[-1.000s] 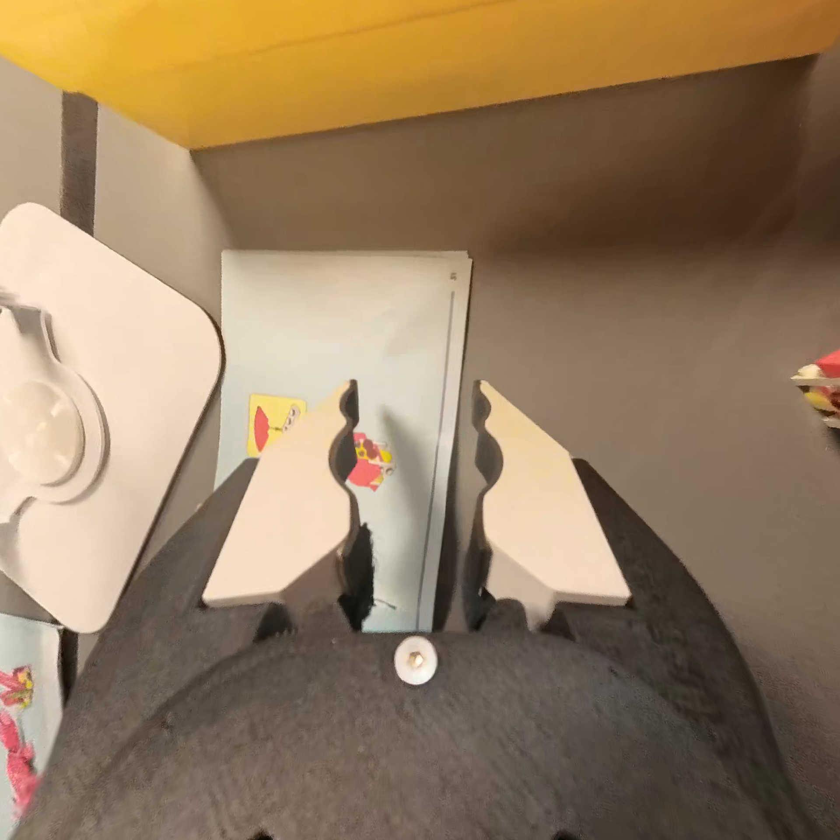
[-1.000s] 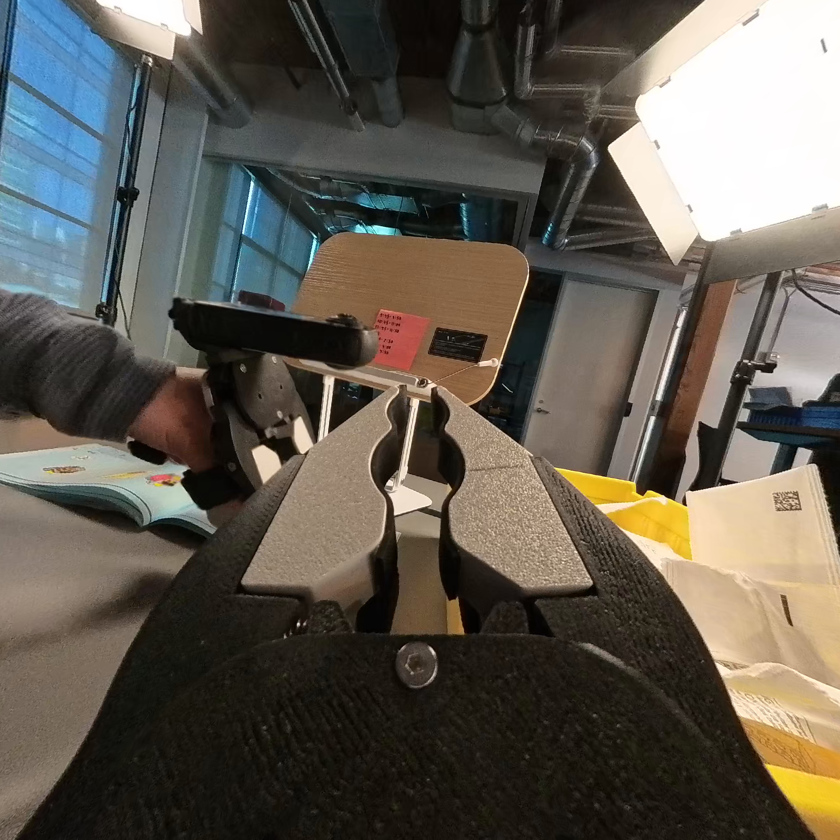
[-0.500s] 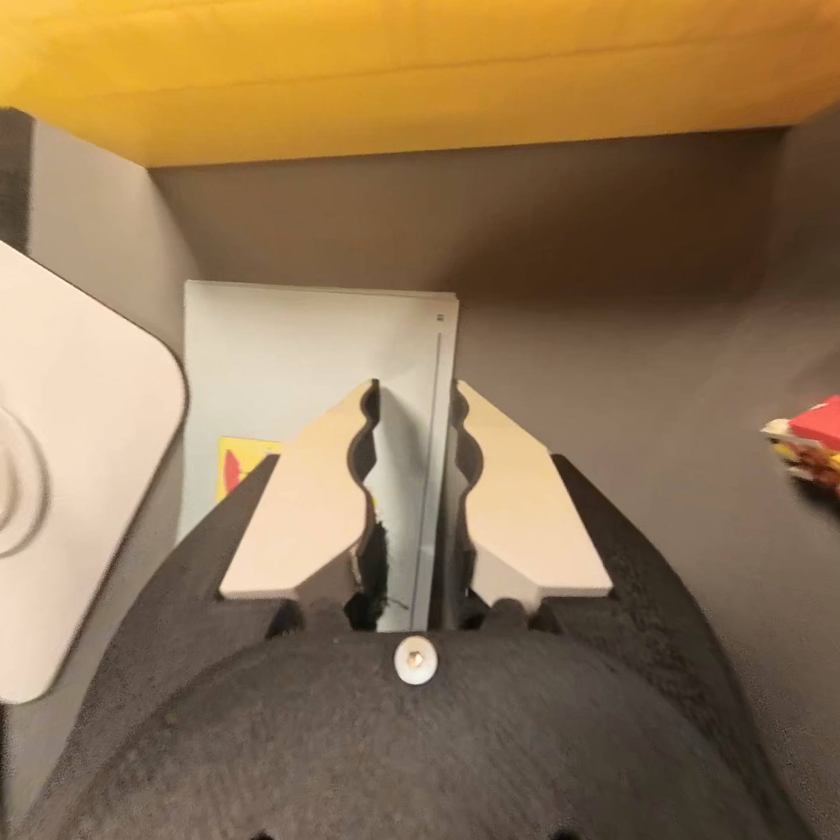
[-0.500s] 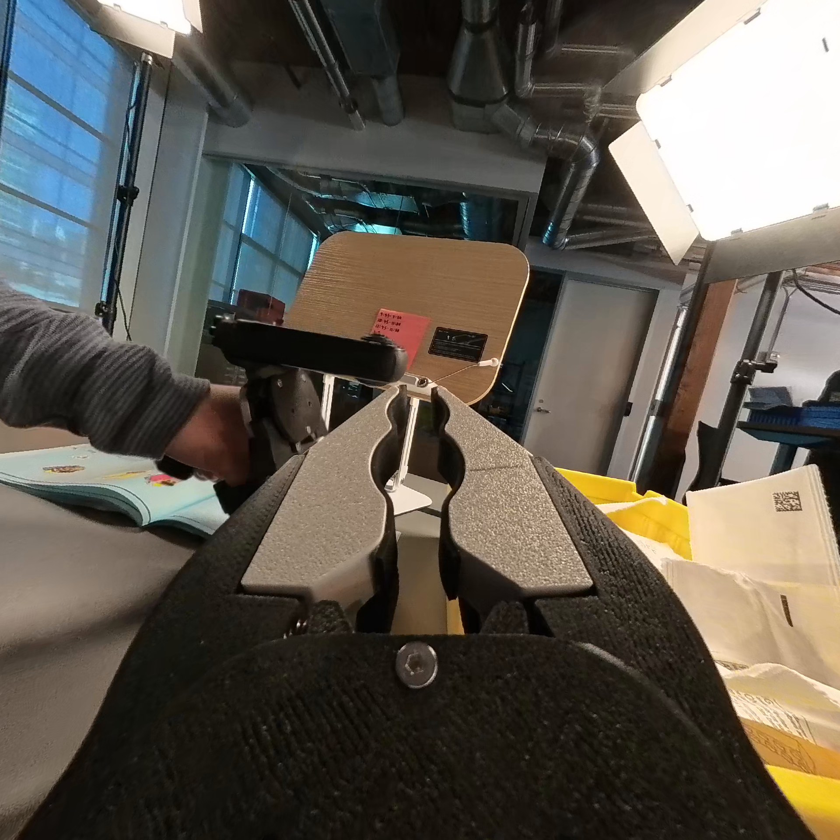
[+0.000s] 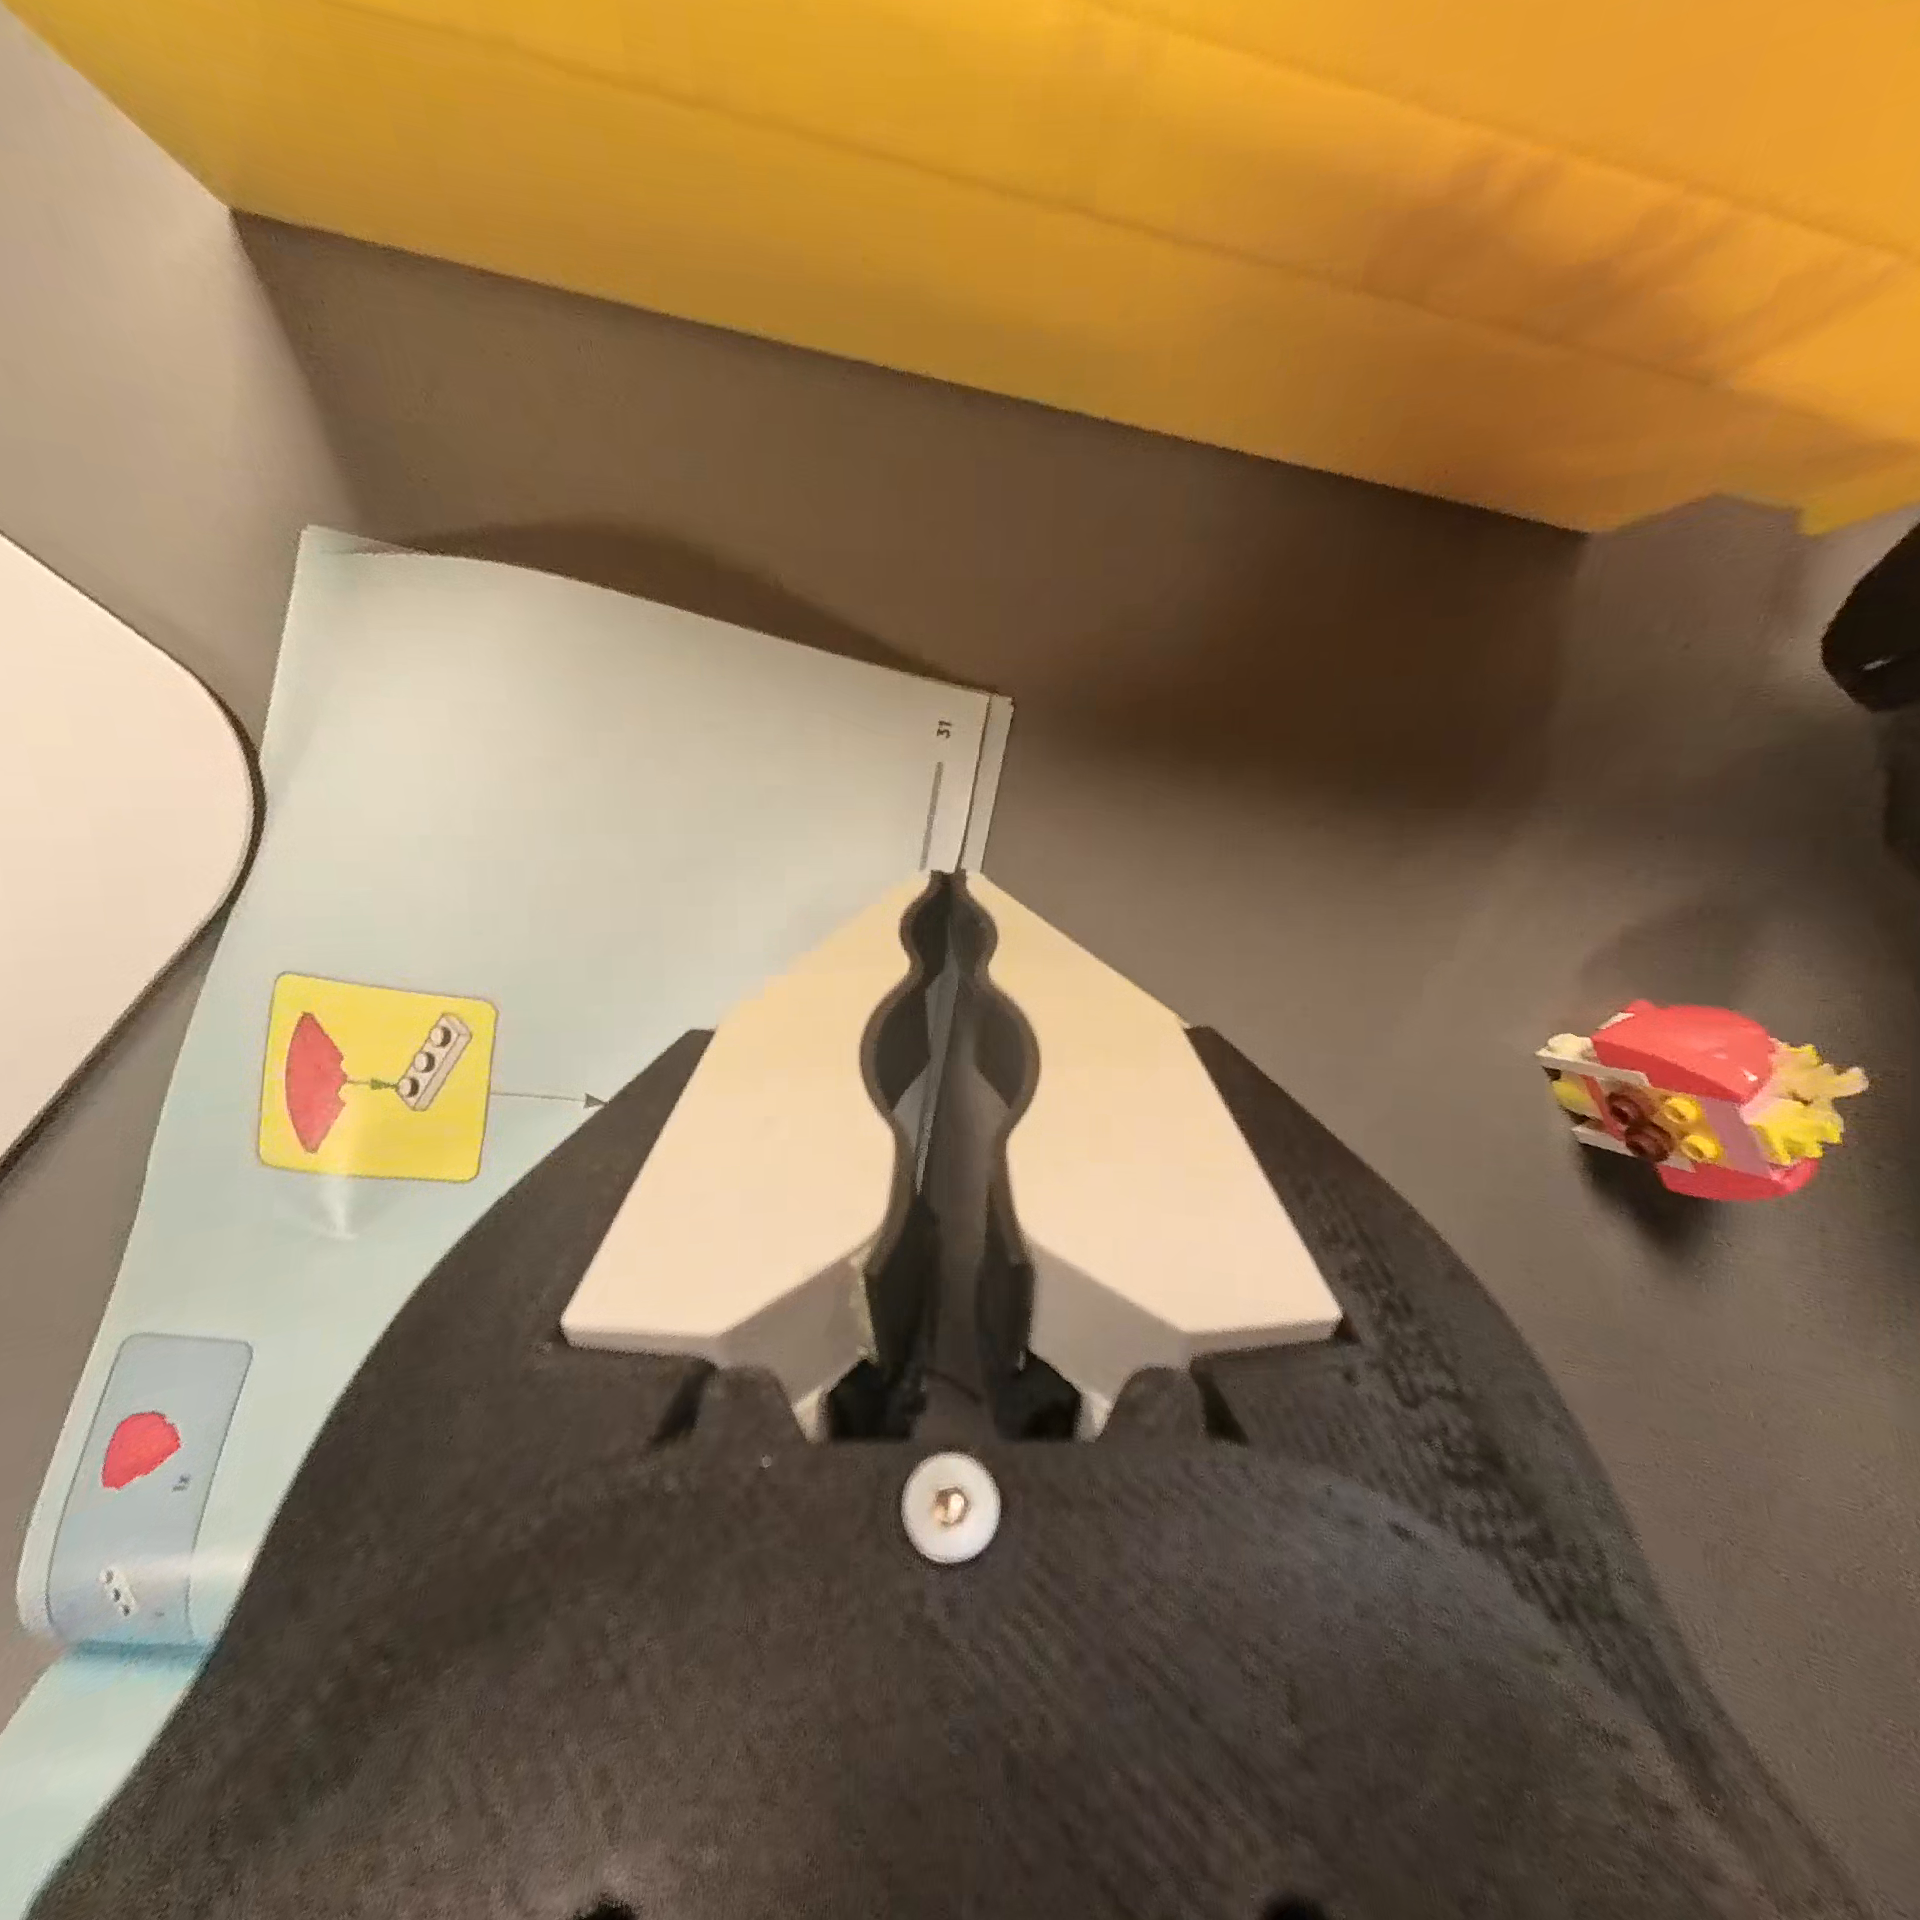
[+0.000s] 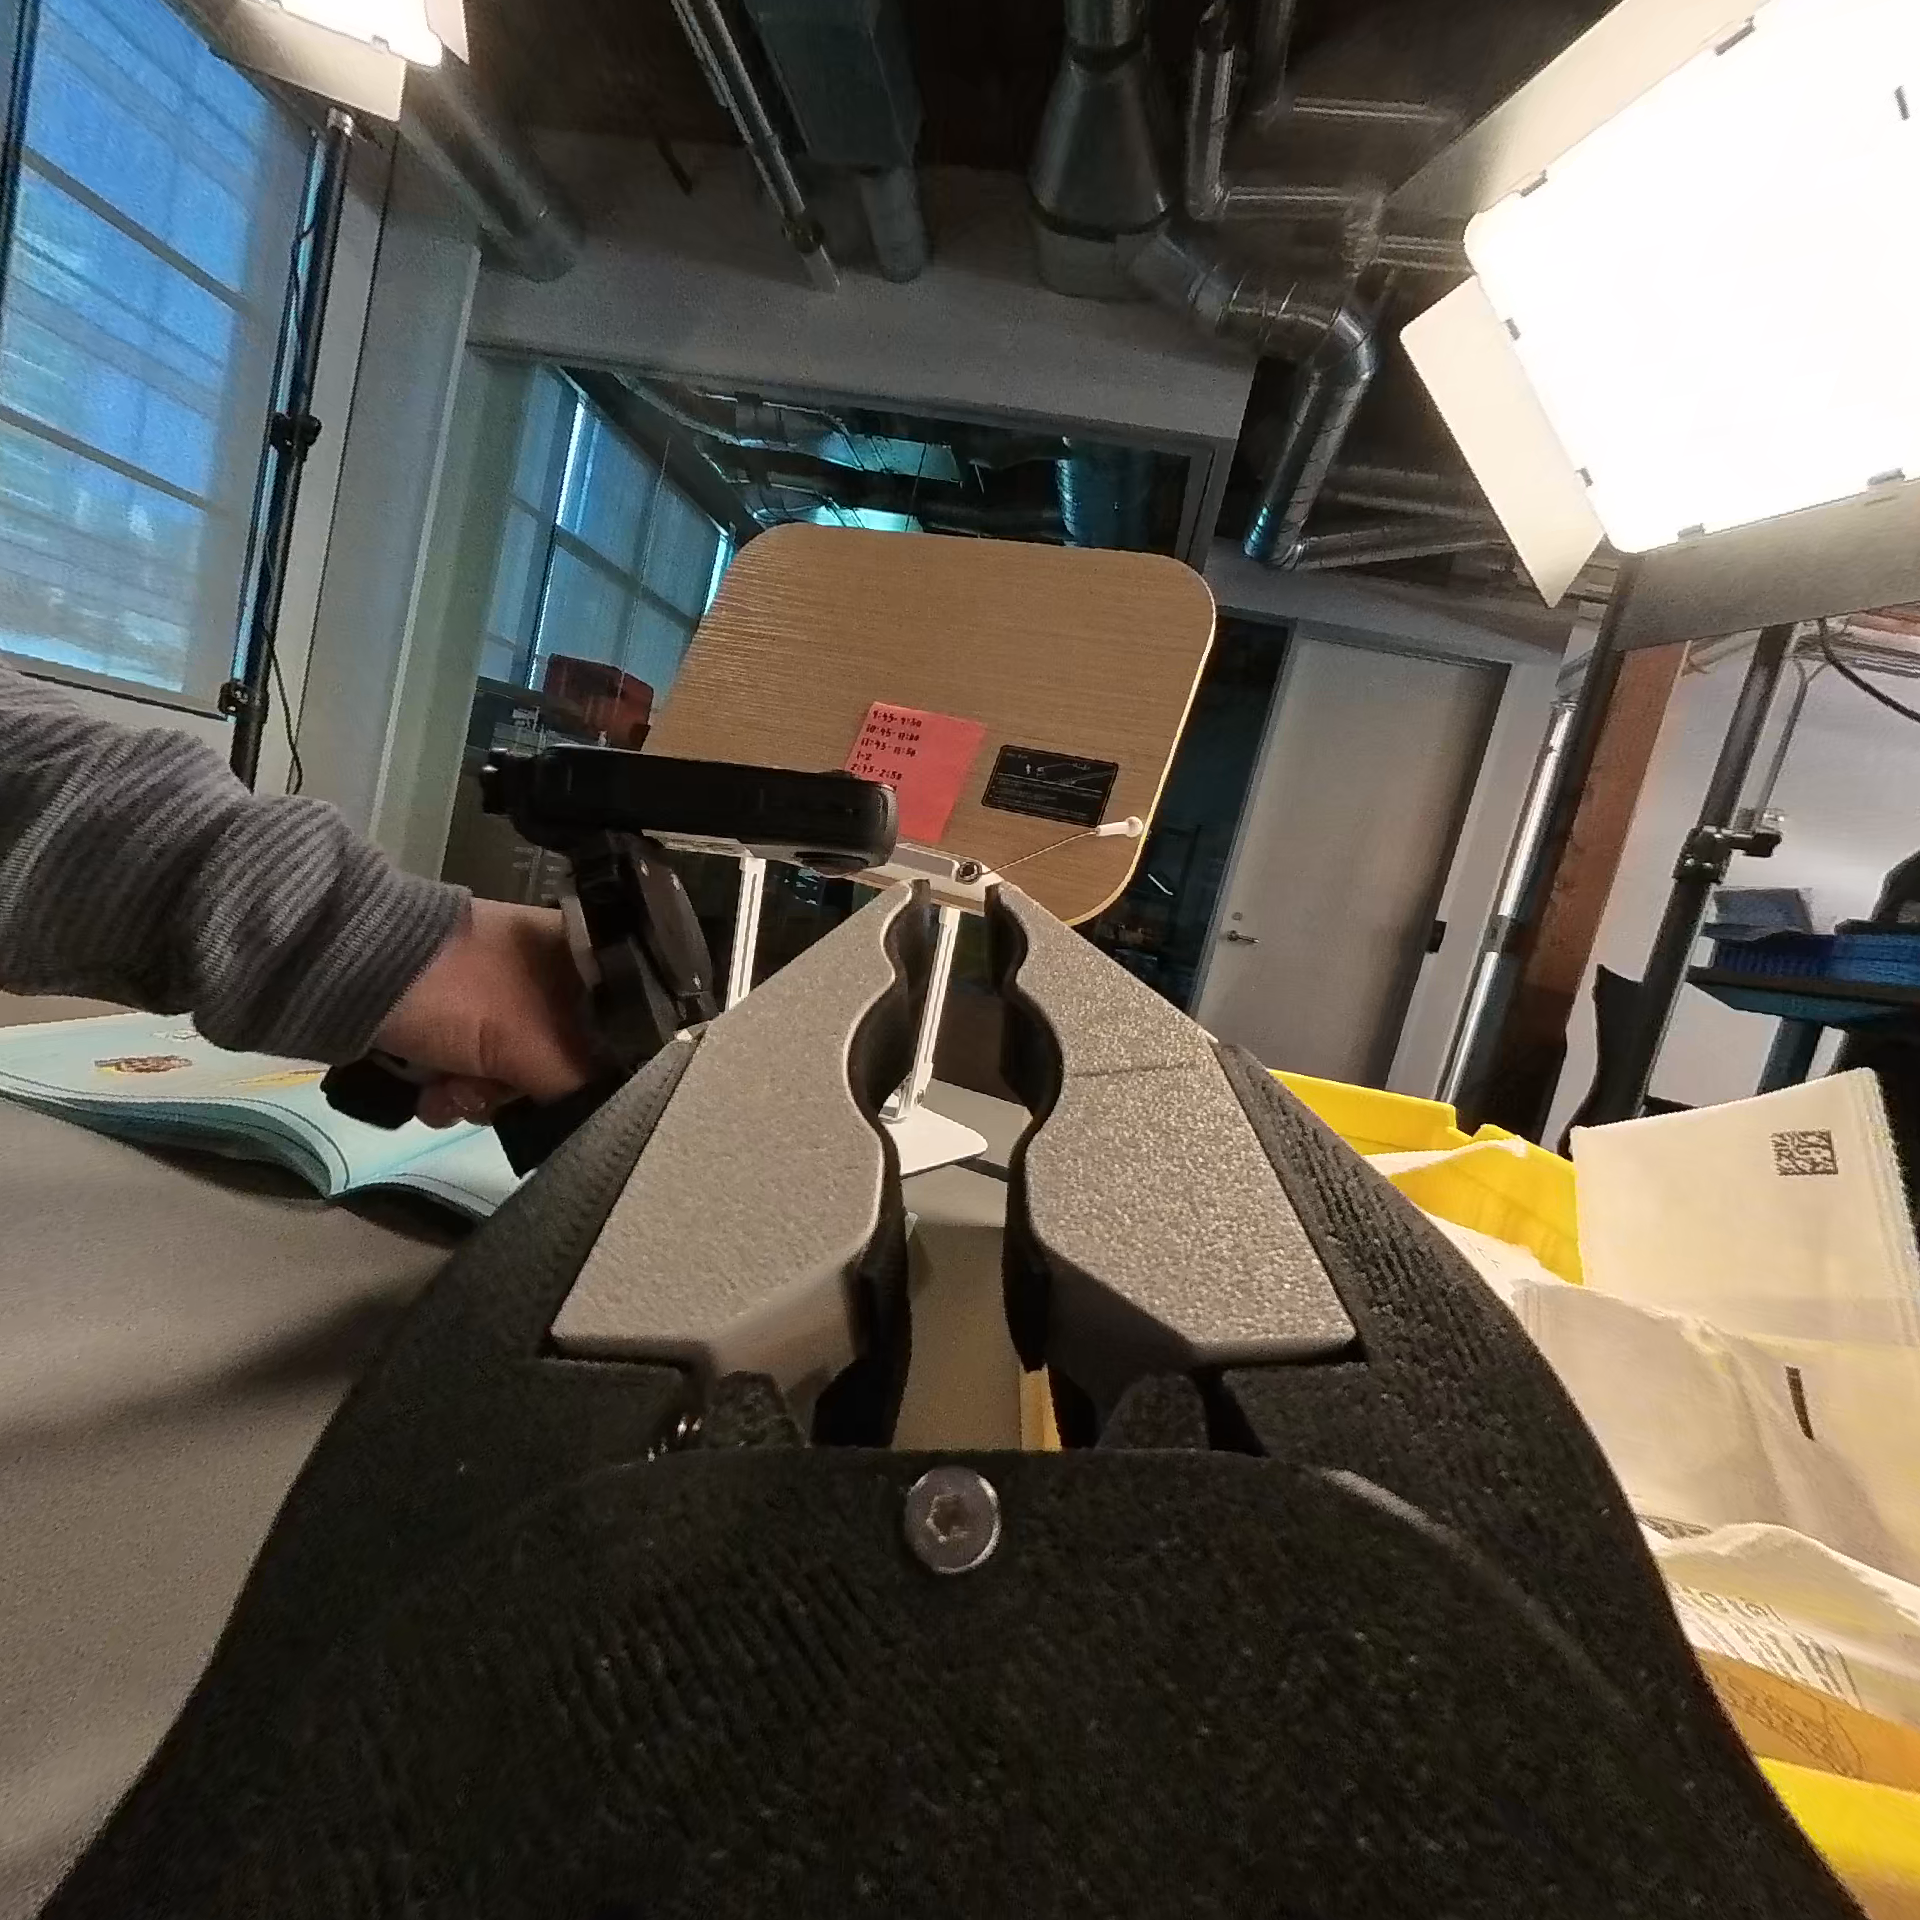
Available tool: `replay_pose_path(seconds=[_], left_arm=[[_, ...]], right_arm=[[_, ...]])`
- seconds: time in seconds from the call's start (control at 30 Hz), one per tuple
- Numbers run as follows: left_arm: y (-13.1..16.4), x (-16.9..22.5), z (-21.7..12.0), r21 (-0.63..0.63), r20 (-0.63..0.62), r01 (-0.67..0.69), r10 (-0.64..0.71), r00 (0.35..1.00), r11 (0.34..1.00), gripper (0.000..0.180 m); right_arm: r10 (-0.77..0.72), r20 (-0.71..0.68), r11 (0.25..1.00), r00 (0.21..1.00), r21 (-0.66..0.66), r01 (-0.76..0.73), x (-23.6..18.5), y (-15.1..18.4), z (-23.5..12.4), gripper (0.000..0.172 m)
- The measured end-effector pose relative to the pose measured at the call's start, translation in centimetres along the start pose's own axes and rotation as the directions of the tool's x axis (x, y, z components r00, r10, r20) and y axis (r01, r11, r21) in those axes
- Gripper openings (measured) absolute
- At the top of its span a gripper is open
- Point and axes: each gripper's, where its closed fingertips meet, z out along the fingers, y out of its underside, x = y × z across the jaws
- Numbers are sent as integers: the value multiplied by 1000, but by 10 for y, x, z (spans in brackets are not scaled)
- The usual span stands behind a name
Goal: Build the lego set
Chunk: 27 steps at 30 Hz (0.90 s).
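Note:
In the left wrist view my left gripper [image 5: 951, 878] is shut on the right edge of a light blue page of the instruction booklet [image 5: 582, 821]. The page bows up off the dark table and runs between the fingers. A small red, pink and yellow lego model [image 5: 1704, 1101] lies on the table to the right of the gripper. In the right wrist view my right gripper [image 6: 954, 894] points up and away over the table, its fingertips a little apart with nothing between them. The same view shows the left gripper's black body [image 6: 644, 935], held by a hand [image 6: 488, 1029] over the booklet [image 6: 260, 1117].
A yellow bin [image 5: 1039, 208] stands behind the booklet; in the right wrist view it [image 6: 1455, 1153] holds white paper bags [image 6: 1745, 1226]. A white stand base [image 5: 94, 779] lies left of the booklet and carries a wooden board [image 6: 966, 665]. A dark object [image 5: 1881, 644] sits at the right edge. The grippers' ends are close to 20 cm from one another.
My left gripper's fingers closed on the booklet page's edge and the page rose off the table. The left gripper and hand moved right in the right wrist view. The right gripper has not moved.

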Motion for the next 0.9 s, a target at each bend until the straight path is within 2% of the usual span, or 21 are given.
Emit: replay_pose_path(seconds=[0.23,0.57,0.63,0.7,0.83,0.9], left_arm=[[5,-12,-8,-73,125,-104,113,986,992,0],[12,-23,-33,-76,210,-191,203,956,979,0],[19,-22,-32,-128,223,-224,248,943,966,41],[28,-18,-30,-201,208,-259,299,931,945,59],[36,-25,-33,-302,250,-312,391,886,901,57],[36,-29,-36,-325,275,-320,412,868,890,48]], right_arm=[[-1,-1,1000,1000,-1,1,0,0,0,7],[-26,-5,1000,1000,-11,26,-1,1,1,8],[-26,-5,1000,1000,-12,26,-1,1,1,8],[-25,-4,1000,1000,-12,25,-1,1,1,8],[-26,-1,1000,1000,-13,26,-2,1,1,7],[-26,3,1000,1000,-15,26,-3,1,1,7]])
